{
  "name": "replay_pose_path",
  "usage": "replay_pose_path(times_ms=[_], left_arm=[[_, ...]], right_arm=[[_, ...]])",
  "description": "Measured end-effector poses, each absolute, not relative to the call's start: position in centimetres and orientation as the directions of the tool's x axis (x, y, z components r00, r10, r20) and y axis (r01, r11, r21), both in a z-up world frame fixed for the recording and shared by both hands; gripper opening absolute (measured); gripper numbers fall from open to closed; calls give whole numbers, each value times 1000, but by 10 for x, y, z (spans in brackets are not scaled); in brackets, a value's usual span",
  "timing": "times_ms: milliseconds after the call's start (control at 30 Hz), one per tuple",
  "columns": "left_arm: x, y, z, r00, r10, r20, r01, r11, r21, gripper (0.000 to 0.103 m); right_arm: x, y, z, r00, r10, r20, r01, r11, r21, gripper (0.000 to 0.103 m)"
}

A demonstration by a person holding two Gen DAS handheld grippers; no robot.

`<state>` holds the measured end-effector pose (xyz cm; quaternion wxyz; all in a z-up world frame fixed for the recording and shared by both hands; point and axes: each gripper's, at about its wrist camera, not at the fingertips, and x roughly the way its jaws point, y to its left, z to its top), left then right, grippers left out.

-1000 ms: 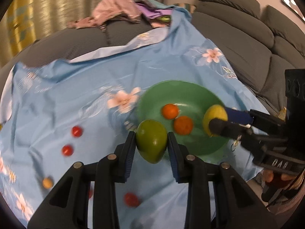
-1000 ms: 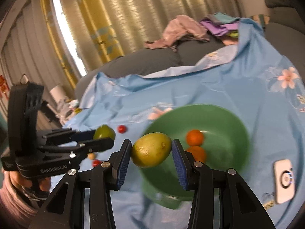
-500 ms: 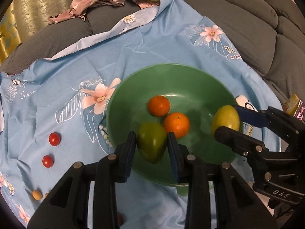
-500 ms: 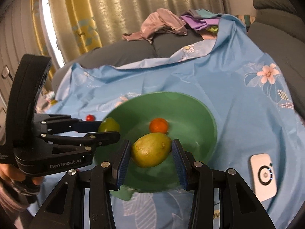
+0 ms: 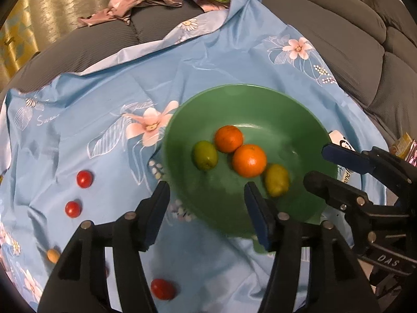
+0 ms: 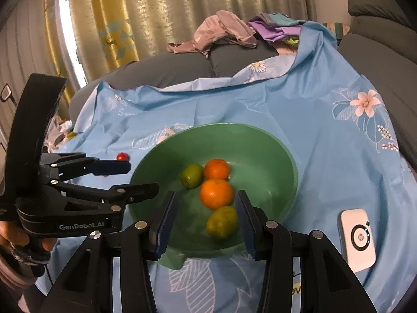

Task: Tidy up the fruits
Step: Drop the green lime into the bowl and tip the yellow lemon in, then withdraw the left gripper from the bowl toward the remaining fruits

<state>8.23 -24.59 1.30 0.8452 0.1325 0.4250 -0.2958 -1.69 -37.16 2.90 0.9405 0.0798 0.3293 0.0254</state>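
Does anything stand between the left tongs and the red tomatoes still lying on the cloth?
Nothing visible does. The left tongs are opening with nothing between them, over the near rim of the green bowl. The tomatoes lie on open blue cloth to their left.

A green bowl (image 5: pixel 299 120) is seen beyond the jaws, holding two orange fruits (image 5: pixel 249 160) and two yellow-green ones (image 5: pixel 204 155); a light-blue cloth (image 5: pixel 104 99) is patterned with pink-white flowers.

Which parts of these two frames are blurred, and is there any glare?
Left wrist: yellow-green fruit and bowl's near rim smeared; oranges sharp. Right wrist: same fruit soft; bright window strip glares at upper left.
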Motion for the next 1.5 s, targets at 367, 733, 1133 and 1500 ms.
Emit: replay_pose_path(times_ms=[367,733,1133,1500], left_arm=[[55,-181,16,489,-326,-809,503,863,-44,86],[24,-114,8,488,-261,-833,370,926,-73,91],[-2,-49,7,515,-247,-821,256,958,-127,91],[-12,-16,4,540,-295,-789,232,953,-197,91]], right_arm=[[-32,-351,35,778,170,-605,-58,978,200,46],[-46,-302,47,768,231,-597,-177,973,150,52],[-48,-249,51,725,297,-622,-295,949,110,52],[-39,-211,41,674,325,-664,-362,928,87,52]])
